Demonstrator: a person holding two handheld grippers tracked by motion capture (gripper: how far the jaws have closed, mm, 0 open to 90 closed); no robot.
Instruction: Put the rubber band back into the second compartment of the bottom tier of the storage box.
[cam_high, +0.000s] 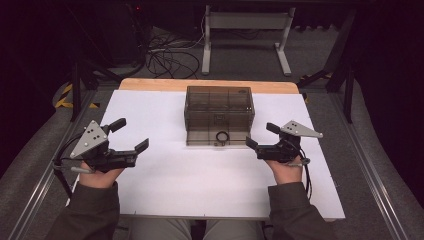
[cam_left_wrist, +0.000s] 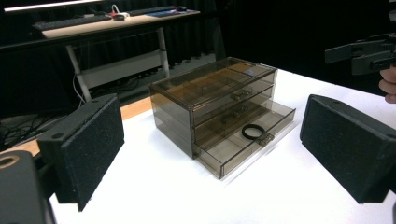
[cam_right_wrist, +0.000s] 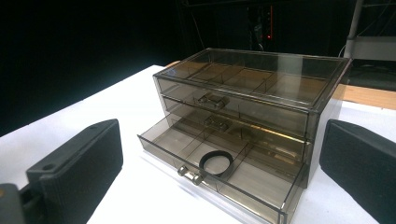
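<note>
Two grippers, the left gripper (cam_high: 131, 134) and right gripper (cam_high: 259, 135), stand released and empty beside the drawer box (cam_high: 219, 114) at frame centre. The right gripper view resolves the black ring (cam_right_wrist: 216, 163) in the pulled-out bottom drawer (cam_right_wrist: 261, 184), beside its knob (cam_right_wrist: 190, 175).

I see a smoky brown, see-through drawer box (cam_high: 219, 112) on my white table top (cam_high: 175, 175), whose far edge shows pale wood. A black ring (cam_right_wrist: 216, 163) lies in its bottom drawer (cam_right_wrist: 224, 175). My left gripper (cam_high: 131, 135) and right gripper (cam_high: 260, 136) are black, each with a grey plate. My sleeves (cam_high: 90, 212) are olive-brown.
</note>
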